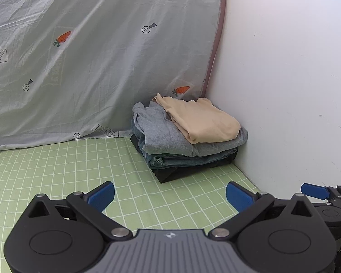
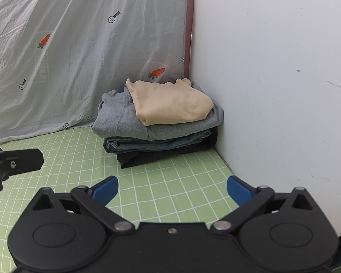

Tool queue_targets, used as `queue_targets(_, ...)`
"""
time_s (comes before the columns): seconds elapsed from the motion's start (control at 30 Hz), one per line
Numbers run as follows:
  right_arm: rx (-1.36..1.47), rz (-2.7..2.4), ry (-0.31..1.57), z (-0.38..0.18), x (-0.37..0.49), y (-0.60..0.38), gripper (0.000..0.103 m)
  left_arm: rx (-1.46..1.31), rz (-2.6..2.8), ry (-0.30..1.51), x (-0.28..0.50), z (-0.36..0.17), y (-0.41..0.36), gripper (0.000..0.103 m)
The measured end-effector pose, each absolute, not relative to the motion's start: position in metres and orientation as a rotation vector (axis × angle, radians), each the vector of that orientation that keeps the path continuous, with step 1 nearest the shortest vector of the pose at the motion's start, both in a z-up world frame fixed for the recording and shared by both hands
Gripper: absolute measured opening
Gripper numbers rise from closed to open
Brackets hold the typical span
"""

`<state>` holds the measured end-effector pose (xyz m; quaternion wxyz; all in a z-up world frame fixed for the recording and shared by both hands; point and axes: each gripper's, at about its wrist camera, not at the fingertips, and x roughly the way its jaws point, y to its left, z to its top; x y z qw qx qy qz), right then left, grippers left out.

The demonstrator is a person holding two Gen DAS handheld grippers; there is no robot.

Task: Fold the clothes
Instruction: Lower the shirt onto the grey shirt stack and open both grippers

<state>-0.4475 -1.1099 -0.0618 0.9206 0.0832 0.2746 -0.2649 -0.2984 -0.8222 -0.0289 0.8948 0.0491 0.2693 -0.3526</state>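
A stack of folded clothes sits in the far corner of the bed: a beige garment on top, a grey one under it, then a blue-grey one and a black one at the bottom. The right wrist view shows the same stack with its beige top piece. My left gripper hovers open over the green checked sheet, short of the stack. Open too is my right gripper, with nothing between its blue fingertips.
A grey curtain printed with carrots hangs behind the bed. A white wall bounds the right side. The right gripper's blue tip shows at the left view's right edge; the left gripper's body shows at the right view's left.
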Motion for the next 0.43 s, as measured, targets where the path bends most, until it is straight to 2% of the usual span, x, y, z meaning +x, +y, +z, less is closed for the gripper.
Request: queue_targets(0.43,0.160,-0.540,0.553,-0.059,-0.465,-1.090,0.103,0.114,-0.738,0.544,-0.319,-0.028,-0.806,0.103)
